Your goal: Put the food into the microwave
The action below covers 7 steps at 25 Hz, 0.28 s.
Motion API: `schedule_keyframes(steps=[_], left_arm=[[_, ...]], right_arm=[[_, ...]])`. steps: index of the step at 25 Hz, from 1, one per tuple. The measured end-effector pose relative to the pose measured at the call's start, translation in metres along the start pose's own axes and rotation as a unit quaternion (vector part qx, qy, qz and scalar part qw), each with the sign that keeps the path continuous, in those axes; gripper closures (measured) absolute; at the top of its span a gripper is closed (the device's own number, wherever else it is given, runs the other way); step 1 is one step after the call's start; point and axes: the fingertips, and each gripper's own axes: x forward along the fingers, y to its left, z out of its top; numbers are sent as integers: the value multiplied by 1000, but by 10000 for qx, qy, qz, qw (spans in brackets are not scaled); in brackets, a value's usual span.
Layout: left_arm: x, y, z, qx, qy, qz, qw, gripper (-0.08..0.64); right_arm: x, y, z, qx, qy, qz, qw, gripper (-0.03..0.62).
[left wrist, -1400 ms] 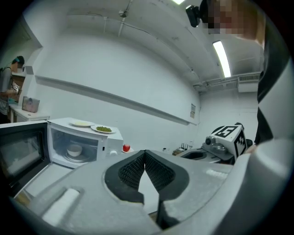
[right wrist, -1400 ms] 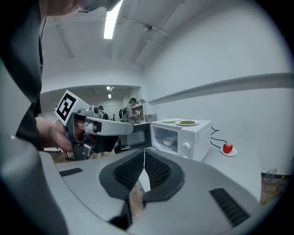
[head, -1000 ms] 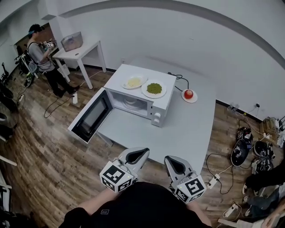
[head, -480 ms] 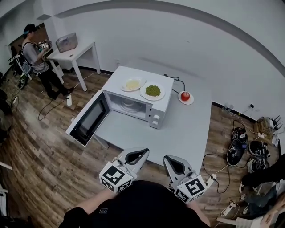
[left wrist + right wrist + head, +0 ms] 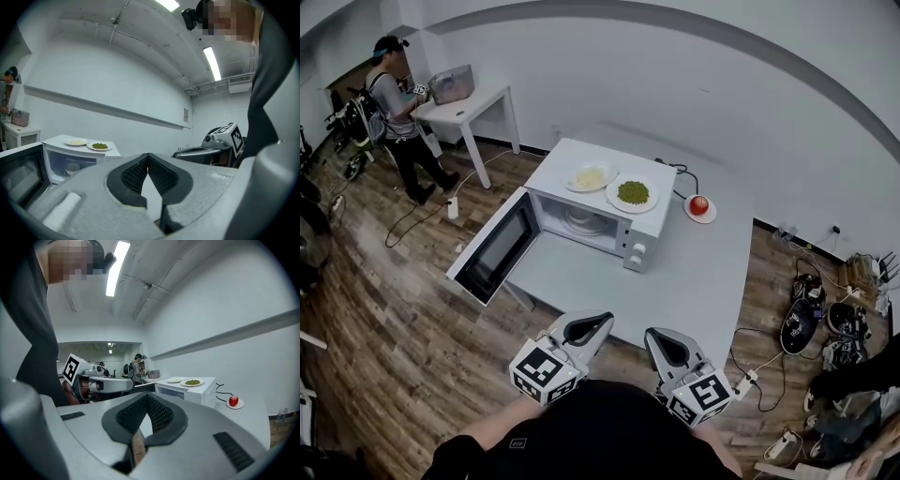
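Note:
A white microwave (image 5: 600, 217) stands on the grey table (image 5: 694, 281), its door (image 5: 492, 248) swung wide open to the left. On its top lie a plate of yellow food (image 5: 591, 177) and a plate of green food (image 5: 632, 194). A red apple on a small plate (image 5: 699, 205) sits on the table to the right. My left gripper (image 5: 602, 322) and right gripper (image 5: 654, 339) hover side by side near the table's front edge, both shut and empty, well short of the microwave. The left gripper view shows the microwave (image 5: 70, 164) and the plates (image 5: 89, 144); the right gripper view shows the apple (image 5: 233, 401).
A person (image 5: 398, 112) stands at a small white table (image 5: 469, 108) in the far left corner. Cables, power strips and shoes (image 5: 811, 323) lie on the wood floor to the right. A black cord (image 5: 675, 169) runs behind the microwave.
The head view has swung a little, so the scene has shifted slightly in the picture. The far person has moved closer to the small table. Both grippers stay shut in the same place.

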Motion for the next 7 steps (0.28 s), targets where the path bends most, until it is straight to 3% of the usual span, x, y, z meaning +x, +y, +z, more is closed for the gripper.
schedule_keyframes(steps=[7], left_arm=[[-7,2,-2,32,-4,40,10000,551]], right_arm=[[2,7,-3,-44,72,24,10000,580]])
